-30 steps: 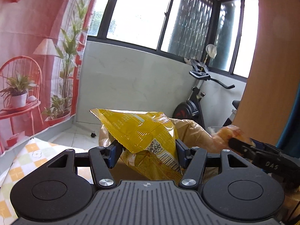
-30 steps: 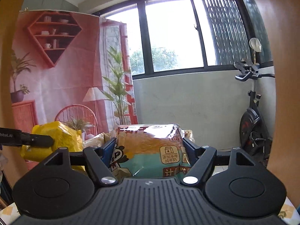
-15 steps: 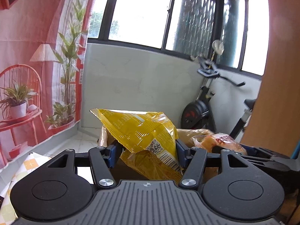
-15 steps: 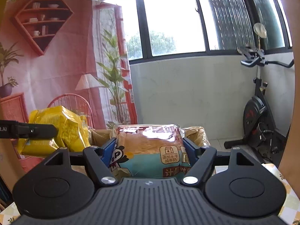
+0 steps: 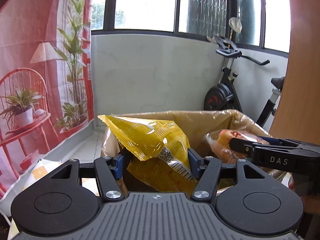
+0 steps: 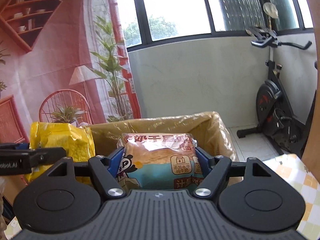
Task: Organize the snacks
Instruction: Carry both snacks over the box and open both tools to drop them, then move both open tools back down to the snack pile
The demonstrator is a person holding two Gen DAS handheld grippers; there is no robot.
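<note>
My left gripper (image 5: 158,160) is shut on a yellow snack bag (image 5: 152,140) with a QR code, held over the near edge of a brown cardboard box (image 5: 200,120) lined with plastic. My right gripper (image 6: 159,158) is shut on an orange and teal bread packet (image 6: 160,160) with a penguin drawing, held over the same box (image 6: 160,122). In the left wrist view the right gripper (image 5: 236,146) and its packet (image 5: 222,142) show at the right. In the right wrist view the left gripper (image 6: 60,152) and the yellow bag (image 6: 62,140) show at the left.
An exercise bike (image 5: 226,92) stands behind the box by the white wall; it also shows in the right wrist view (image 6: 280,104). A red printed backdrop (image 5: 40,60) hangs at the left. A yellow-checked cloth (image 6: 300,180) covers the table. A wooden panel (image 5: 300,60) rises at the right.
Both grippers have moved forward and tipped down toward the box, each still holding its packet. The box's open top now shows in both views.
</note>
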